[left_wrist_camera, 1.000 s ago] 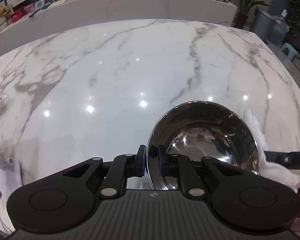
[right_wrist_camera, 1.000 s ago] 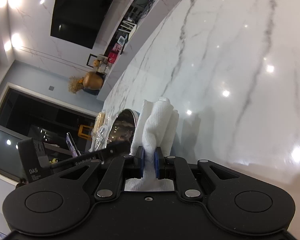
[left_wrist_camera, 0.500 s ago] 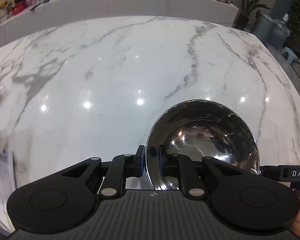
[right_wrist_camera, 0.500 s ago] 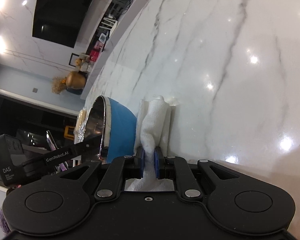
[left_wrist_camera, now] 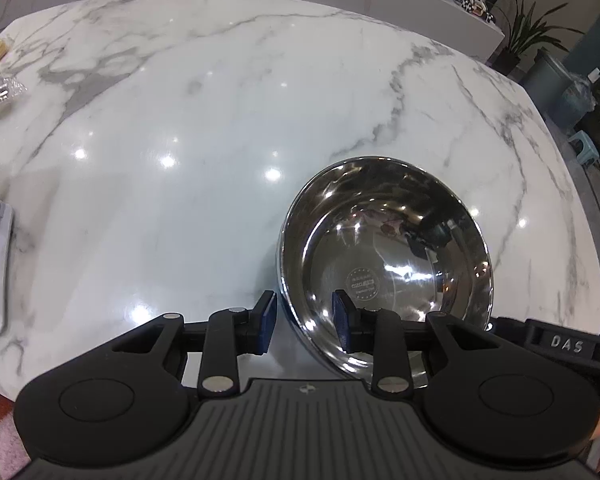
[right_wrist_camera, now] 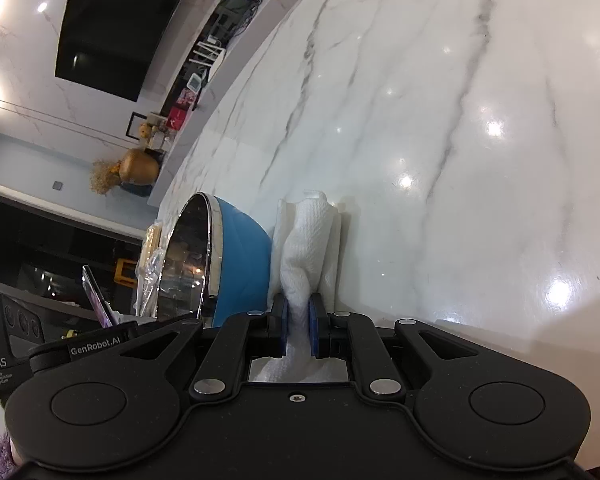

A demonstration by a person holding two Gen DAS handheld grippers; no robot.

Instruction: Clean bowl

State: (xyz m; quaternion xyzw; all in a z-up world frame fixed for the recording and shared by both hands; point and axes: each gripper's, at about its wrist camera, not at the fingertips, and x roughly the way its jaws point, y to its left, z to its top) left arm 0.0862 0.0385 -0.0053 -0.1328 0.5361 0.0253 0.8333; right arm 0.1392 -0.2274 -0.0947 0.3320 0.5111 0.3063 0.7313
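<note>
Bowl [left_wrist_camera: 384,264] on marble table [left_wrist_camera: 180,120], rim between jaws.
Left gripper [left_wrist_camera: 304,328] has just been opening, pads clear; right gripper [right_wrist_camera: 298,320] pinches paper towel [right_wrist_camera: 308,240] at bowl's three o'clock.

Surroundings beyond the work area.
White grey-veined marble counter [left_wrist_camera: 220,128] spreading ahead of the gripper; potted plant [left_wrist_camera: 520,36] and grey bin [left_wrist_camera: 552,80] far ahead to its right; golden vase [right_wrist_camera: 140,168] and black wall screen [right_wrist_camera: 120,28] to the upper left.

Both wrist cameras sit close above the marble table [left_wrist_camera: 180,120], left looking steeply down, sharing the bowl [left_wrist_camera: 384,256].
</note>
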